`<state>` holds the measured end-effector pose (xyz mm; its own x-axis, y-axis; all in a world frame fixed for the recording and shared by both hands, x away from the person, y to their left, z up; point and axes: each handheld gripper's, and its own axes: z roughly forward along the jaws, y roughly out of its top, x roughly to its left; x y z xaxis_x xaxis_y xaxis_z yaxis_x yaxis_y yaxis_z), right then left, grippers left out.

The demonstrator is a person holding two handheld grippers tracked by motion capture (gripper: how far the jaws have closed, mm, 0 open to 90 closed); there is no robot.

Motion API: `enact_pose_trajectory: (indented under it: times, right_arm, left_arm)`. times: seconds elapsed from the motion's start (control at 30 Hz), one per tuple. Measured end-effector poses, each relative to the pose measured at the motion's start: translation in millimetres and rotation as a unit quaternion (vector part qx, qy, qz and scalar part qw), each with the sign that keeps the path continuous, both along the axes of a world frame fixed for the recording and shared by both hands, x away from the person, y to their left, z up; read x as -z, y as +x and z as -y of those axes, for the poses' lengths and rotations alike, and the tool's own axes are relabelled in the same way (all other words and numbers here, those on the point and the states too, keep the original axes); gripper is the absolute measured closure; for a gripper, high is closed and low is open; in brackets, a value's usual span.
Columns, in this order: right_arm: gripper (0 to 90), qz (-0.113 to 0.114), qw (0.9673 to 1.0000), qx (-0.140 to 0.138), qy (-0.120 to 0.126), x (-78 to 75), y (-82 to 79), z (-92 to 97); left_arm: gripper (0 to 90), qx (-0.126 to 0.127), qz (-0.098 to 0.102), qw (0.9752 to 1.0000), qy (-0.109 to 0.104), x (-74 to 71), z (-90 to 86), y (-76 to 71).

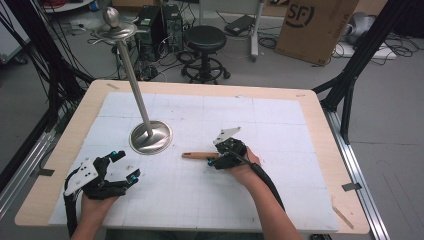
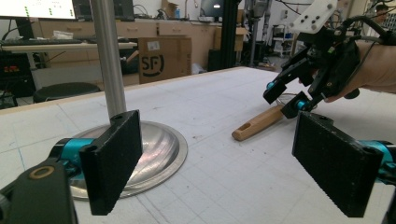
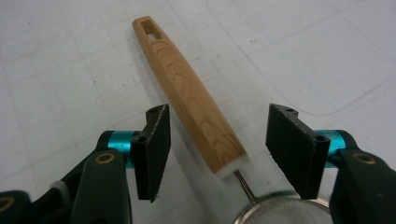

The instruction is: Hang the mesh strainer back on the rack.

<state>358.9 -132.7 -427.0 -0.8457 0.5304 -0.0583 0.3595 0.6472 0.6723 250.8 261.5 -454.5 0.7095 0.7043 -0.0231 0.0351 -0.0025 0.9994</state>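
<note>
High view: my right gripper (image 1: 216, 161) sits mid-table over a small wire-mesh strainer with a tapered wooden handle (image 1: 199, 155); the handle lies flat on the white gridded mat (image 1: 210, 200), pointing left. My left gripper (image 1: 125, 167) rests near the front left corner, jaws wide, nothing in them. A polished steel stand with a round base (image 1: 150, 137) is just behind it.

Left gripper view: both pads (image 2: 114, 158) spread wide, empty.

Right gripper view: jaws part open, straddling the handle's mesh end, pads (image 3: 156, 144) not touching the wood.
</note>
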Motion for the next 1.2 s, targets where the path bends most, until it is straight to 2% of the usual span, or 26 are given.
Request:
enact_pose_trajectory:
  times: [0.03,0.07,0.1,0.13,0.17,0.47,0.7,0.77,0.93,1.1,1.2]
  right_arm:
    - [42.7,-0.006,0.9999,-0.005,-0.011,3.4,2.5,-2.8]
    - [42.7,-0.006,0.9999,-0.005,-0.011,3.4,2.5,-2.8]
    - [45.5,-0.019,0.9996,-0.002,-0.019,7.6,4.6,-3.4]
    - [45.5,-0.019,0.9996,-0.002,-0.019,7.6,4.6,-3.4]
    - [50.8,-0.026,0.9996,0.002,-0.013,7.4,5.4,-2.6]
    - [56.2,-0.025,0.9995,0.000,-0.018,4.4,2.5,-2.4]
    - [60.5,-0.028,0.9993,0.015,-0.019,1.3,1.0,-1.4]
    - [62.5,-0.029,0.9990,0.020,-0.027,-1.1,1.5,-1.7]
    - [64.3,-0.028,0.9986,0.019,-0.041,-4.3,2.4,-3.8]
    - [63.2,-0.038,0.9980,0.021,-0.047,-5.3,4.6,-4.9]
    - [61.8,-0.042,0.9972,0.015,-0.061,-4.4,6.1,-6.9]
  left_arm:
    - [16.6,0.000,0.000,1.0000,0.000,0.0,0.0,0.0]
    - [16.6,0.000,0.000,1.0000,0.000,0.0,0.0,-0.1]
    - [16.6,0.000,0.000,1.0000,0.000,0.0,0.0,-0.1]
    - [16.6,0.000,0.000,1.0000,0.000,0.0,0.0,-0.2]
    - [16.6,0.000,0.000,1.0000,0.000,0.0,0.2,-0.2]
    - [16.6,0.000,0.001,1.0000,0.001,0.0,0.2,-0.2]
    - [16.7,0.000,0.000,1.0000,0.001,0.0,0.2,-0.1]
    - [16.7,0.000,0.000,1.0000,0.001,0.0,0.2,-0.1]
    - [16.7,0.000,0.001,1.0000,0.001,0.0,0.1,-0.2]
    - [16.7,0.000,0.001,1.0000,0.001,-0.1,0.0,-0.1]
    - [16.7,0.001,0.001,1.0000,0.001,-0.1,-0.1,0.0]
